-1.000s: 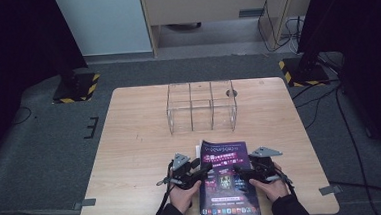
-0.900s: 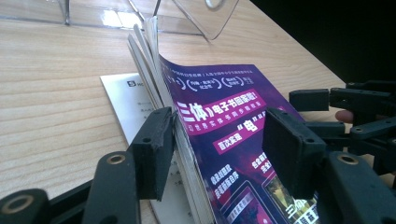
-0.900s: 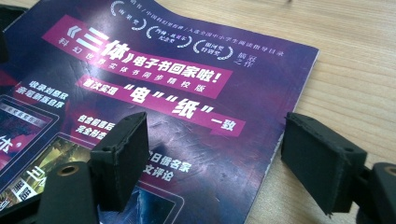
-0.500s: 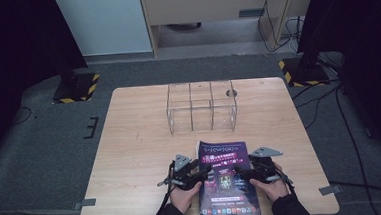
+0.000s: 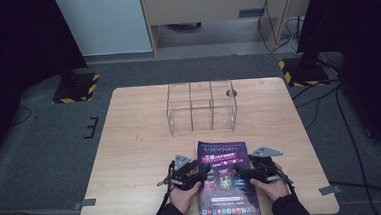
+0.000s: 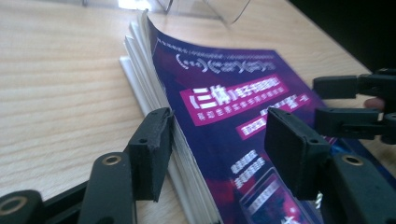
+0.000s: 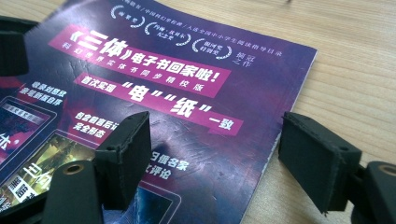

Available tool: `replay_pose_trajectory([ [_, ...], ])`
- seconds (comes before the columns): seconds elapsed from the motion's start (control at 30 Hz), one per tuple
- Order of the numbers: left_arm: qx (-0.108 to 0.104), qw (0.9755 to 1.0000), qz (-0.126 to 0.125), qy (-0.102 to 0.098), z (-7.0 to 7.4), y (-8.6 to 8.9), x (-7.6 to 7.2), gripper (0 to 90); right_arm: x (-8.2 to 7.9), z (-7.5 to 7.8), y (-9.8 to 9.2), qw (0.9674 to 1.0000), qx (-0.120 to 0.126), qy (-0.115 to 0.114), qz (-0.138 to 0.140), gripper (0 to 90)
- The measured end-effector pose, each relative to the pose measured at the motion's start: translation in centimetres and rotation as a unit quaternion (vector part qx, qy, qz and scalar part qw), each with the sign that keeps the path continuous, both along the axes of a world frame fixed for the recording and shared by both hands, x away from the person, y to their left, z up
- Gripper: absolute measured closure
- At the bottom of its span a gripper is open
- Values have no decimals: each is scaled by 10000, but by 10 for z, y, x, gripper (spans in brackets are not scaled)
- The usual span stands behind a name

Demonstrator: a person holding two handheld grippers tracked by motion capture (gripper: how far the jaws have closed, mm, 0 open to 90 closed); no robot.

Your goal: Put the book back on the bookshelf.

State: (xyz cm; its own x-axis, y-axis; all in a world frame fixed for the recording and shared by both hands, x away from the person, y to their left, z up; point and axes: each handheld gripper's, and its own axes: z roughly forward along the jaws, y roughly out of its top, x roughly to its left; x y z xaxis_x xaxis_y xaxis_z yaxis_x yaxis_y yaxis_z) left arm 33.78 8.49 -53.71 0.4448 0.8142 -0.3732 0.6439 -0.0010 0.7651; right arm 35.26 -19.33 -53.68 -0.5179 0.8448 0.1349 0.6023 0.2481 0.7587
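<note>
Magazine shifted nearer; clear organizer stands beyond it.

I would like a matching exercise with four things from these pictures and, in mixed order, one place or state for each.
Things:
1. magazine
2. clear organizer
3. left gripper
4. right gripper

Places or states:
A. open, at the magazine's right edge
B. purple cover, lying flat on the table
C. open, at the magazine's left page edges
D. standing beyond the magazine

Pairs: 1-B, 2-D, 3-C, 4-A

magazine: 1 | clear acrylic organizer: 1 | table: 1 | claws: 2, left claw, right claw
</note>
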Motion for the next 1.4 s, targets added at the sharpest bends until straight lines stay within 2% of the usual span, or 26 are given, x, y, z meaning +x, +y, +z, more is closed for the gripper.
replay_pose_trajectory([
  [0.13, 74, 9998, -50, 170, -1, -1, 4, 384, 0, 0, 0, 10000, -4, -1, -2, 255],
  [0.17, 149, 9998, -57, 155, -1, -2, 4, 377, 0, 0, 0, 10000, -2, 1, -7, 250],
  [0.43, 131, 9998, -62, 110, -1, -2, 13, 334, 0, 0, 0, 10000, -4, 0, -5, 249],
  [0.53, 83, 9998, -9, 188, -1, -3, 17, 334, 0, 0, 0, 10000, -2, 7, -9, 249],
  [0.63, -71, 9997, 84, 234, -2, -3, 17, 328, 0, 0, 0, 10000, 1, 11, -14, 249],
  [0.77, -97, 9995, 200, 238, -2, -4, 15, 342, 0, 0, 0, 10000, -1, 7, -14, 249],
  [0.87, -346, 9987, 316, 180, -3, 0, 10, 396, 0, 0, 0, 10000, 9, 12, -29, 252],
  [0.97, -412, 9986, 314, 104, -3, 0, 8, 404, 0, 0, 0, 10000, 62, 24, -54, 253],
  [1.0, -557, 9980, 290, 2, -1, 0, 6, 405, 0, 0, -1, 10000, 77, 21, -30, 253],
  [1.03, -557, 9980, 290, 2, -1, 0, 6, 410, 0, 0, -1, 10000, 77, 21, -30, 253],
  [1.1, -822, 9964, 188, -107, 2, 1, 4, 417, 0, 0, -1, 10000, 75, 26, -14, 254],
  [1.13, -1068, 9941, -39, -205, 4, -1, 2, 438, 0, 0, -1, 10000, 76, 31, -21, 254],
  [1.17, -1068, 9941, -39, -205, 4, -1, 2, 444, 0, 0, -1, 10000, 76, 31, -21, 254],
  [1.2, -969, 9947, -271, -219, 2, -9, -1, 444, 0, 0, -2, 10000, 75, 20, -6, 255],
  [1.23, -969, 9947, -271, -219, 2, -9, -1, 443, 0, 0, -2, 10000, 79, 24, 5, 255],
  [1.27, -740, 9964, -302, -272, -1, -17, -5, 435, 0, 0, -2, 10000, 79, 35, 20, 254],
  [1.3, -643, 9971, -284, -292, -1, -18, -6, 432, 0, 0, -2, 10000, 62, 29, 23, 254],
  [1.4, -592, 9975, -318, -238, 0, -17, -6, 429, 0, 0, -2, 10000, 67, 30, 28, 255],
])
